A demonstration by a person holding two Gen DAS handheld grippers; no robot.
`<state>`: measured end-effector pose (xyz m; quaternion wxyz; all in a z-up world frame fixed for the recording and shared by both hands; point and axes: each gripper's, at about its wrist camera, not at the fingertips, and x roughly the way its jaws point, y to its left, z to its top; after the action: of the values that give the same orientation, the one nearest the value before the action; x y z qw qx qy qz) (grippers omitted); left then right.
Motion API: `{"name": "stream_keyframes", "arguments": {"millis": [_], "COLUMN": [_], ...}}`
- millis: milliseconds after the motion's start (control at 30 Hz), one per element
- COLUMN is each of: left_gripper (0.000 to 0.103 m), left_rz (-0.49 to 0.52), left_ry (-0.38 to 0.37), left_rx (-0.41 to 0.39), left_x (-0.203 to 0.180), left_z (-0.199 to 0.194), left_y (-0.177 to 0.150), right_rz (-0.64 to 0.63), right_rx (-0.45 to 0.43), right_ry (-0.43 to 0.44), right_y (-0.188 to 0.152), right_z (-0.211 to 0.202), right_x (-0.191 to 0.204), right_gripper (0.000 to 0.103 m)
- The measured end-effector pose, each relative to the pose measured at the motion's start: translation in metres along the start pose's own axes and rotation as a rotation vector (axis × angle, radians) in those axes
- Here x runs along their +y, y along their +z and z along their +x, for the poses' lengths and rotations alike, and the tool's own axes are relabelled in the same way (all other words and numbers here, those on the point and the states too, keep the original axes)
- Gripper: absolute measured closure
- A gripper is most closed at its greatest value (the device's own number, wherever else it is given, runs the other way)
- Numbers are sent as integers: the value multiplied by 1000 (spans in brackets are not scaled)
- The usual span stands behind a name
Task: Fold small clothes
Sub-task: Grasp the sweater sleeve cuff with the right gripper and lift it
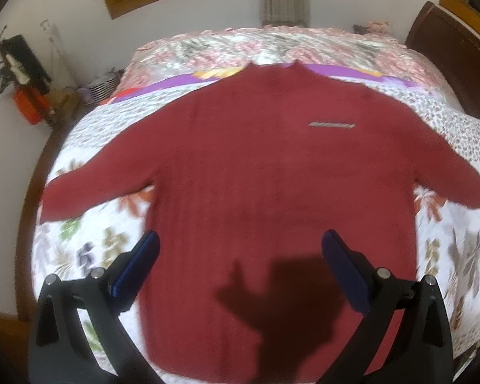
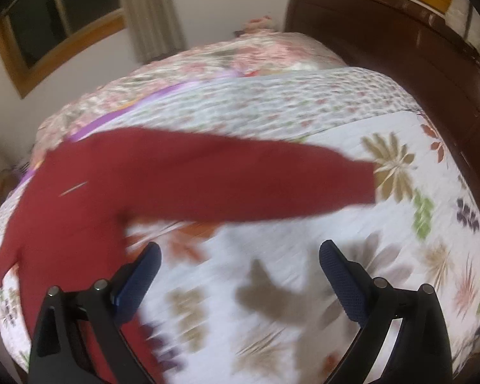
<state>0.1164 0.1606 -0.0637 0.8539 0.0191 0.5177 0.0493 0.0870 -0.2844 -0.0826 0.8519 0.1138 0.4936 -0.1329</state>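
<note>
Sweater (image 1: 272, 176): flat on bed (image 1: 457, 256), sleeves out at 3 and 9, ready for folding.
Left gripper (image 1: 240, 246): jaws wide, empty, above hem.
Right gripper (image 2: 240, 256): jaws wide, empty, near sleeve (image 2: 240, 176).

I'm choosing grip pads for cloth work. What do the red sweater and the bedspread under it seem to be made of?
Red sweater: looks like a soft, matte knit or fleece, with a fuzzy surface and no sheen; blur leaves the weave unclear. Bedspread: appears to be quilted cotton-like fabric, matte, with a puckered stitched texture and printed flowers.
</note>
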Motion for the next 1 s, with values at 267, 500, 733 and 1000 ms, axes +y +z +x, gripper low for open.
{"name": "stream_keyframes", "arguments": {"millis": [267,500,733,1000], "left_gripper": [3,3,3,3], "left_rz": [42,89,113,64], "left_ry": [-45,-39,-5,42], "left_rx": [-50,-34,-14,20], "left_x": [-91,-131,-127,-84], "left_z": [28,44,52,58], "left_y": [40,42,33,24], "right_rz": [114,113,88,18], "right_rx": [99,165,123,52], "right_ry": [-49,-20,94,284], "right_y": [54,68,77,80], "right_z": [96,144,142,91], "right_x": [-141,-187,-200,-136], "right_gripper": [4,17,92,94]}}
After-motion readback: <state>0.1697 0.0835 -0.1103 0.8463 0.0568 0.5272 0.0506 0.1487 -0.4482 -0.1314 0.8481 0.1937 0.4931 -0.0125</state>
